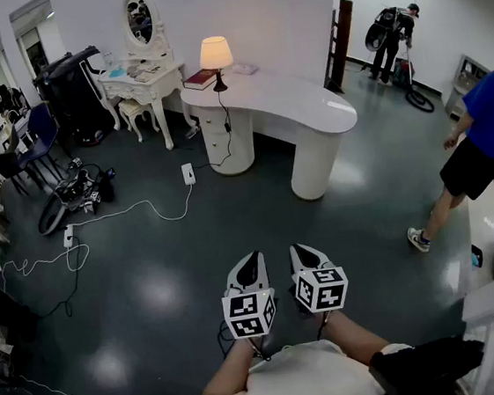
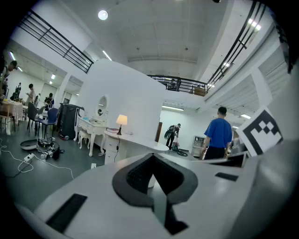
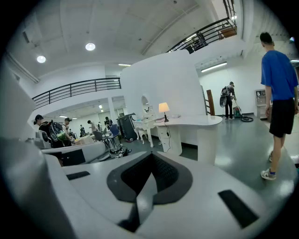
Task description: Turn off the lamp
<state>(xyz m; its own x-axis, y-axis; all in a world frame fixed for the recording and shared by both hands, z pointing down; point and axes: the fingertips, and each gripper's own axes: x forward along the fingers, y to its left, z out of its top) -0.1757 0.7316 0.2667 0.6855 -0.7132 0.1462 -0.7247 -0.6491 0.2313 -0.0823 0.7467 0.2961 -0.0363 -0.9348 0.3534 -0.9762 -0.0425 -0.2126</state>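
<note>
Amber-lit lamp (image 1: 215,60) sits well away on the white desk (image 1: 308,110), so I should walk close first, left gripper (image 1: 250,270) and right gripper (image 1: 308,259) both closed and empty

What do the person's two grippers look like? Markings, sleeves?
Both alike: the left gripper and right gripper have white shells with black ribbed pads, each carrying a cube of black-and-white square markers. White short-sleeved shirt.
</note>
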